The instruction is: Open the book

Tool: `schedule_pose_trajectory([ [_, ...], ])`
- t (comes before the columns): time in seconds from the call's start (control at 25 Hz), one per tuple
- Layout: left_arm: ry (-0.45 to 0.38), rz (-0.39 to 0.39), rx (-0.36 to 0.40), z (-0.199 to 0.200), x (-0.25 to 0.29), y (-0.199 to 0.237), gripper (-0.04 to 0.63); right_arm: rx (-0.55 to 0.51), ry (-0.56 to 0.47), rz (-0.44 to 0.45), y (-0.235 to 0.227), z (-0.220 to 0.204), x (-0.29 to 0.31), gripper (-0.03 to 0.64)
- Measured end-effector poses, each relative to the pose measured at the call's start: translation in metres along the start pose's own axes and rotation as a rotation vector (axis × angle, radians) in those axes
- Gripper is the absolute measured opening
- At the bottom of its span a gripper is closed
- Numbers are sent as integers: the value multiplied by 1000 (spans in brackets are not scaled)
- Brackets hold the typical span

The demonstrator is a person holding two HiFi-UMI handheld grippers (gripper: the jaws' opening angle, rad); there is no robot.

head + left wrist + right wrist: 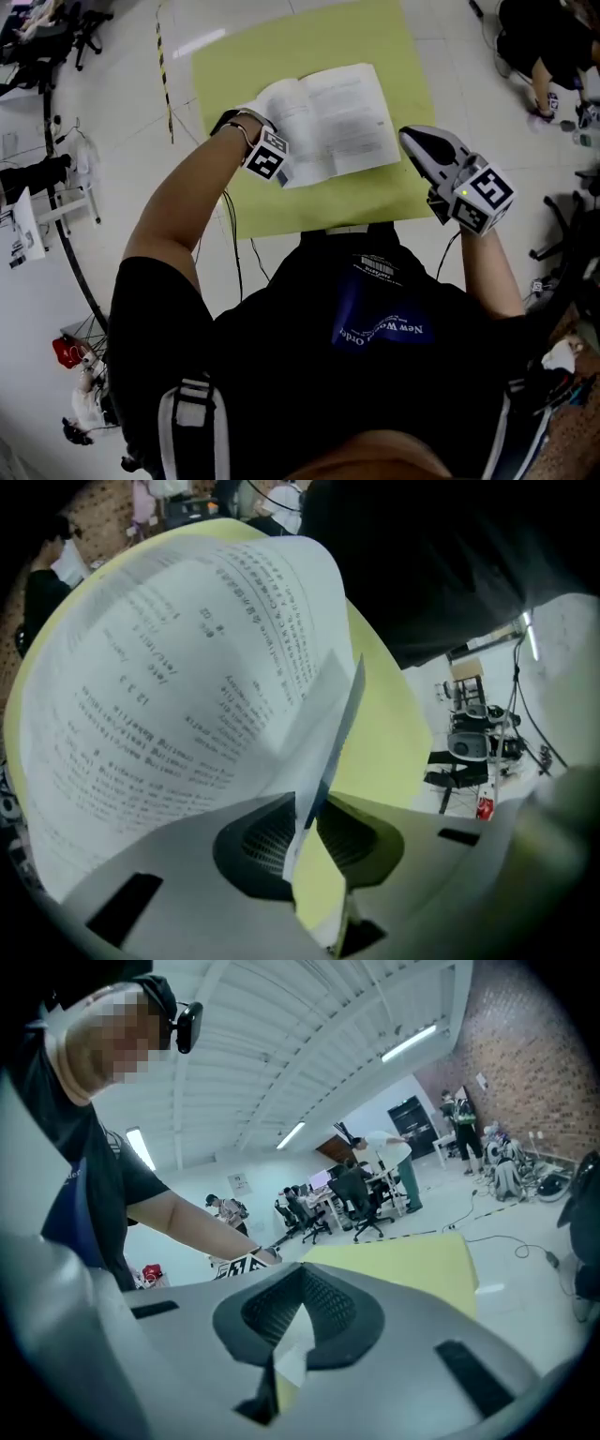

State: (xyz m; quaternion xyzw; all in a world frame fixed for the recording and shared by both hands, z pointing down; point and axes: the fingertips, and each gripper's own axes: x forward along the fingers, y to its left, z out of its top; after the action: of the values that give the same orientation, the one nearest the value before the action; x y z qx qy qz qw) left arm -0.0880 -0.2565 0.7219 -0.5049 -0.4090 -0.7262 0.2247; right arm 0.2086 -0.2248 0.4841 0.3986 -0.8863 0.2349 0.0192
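Book (328,122) lay open on yellow surface (375,37). Left gripper (314,822) was clamped on edge of thin page (178,667). Right gripper (298,1288) was closed, empty, beside book. Risk: page could tear or crease if pulled too hard.

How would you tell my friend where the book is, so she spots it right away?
Find the big yellow-green table on the pale floor. The book lies open on it, its white pages full of print. It is the only thing lying there, and the left hand-held gripper pinches one page.
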Motion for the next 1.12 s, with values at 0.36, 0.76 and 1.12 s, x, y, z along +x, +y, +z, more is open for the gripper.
schedule_pose_trajectory([
  [0.36,-128,332,-151,10,-3,13,75,31,176,132,39,-40,93,-12],
  [0.76,-95,446,-146,12,-4,11,75,82,288,145,58,-86,131,-12],
  [1.12,-73,424,-155,12,0,14,75,99,357,139,60,-125,134,-12],
])
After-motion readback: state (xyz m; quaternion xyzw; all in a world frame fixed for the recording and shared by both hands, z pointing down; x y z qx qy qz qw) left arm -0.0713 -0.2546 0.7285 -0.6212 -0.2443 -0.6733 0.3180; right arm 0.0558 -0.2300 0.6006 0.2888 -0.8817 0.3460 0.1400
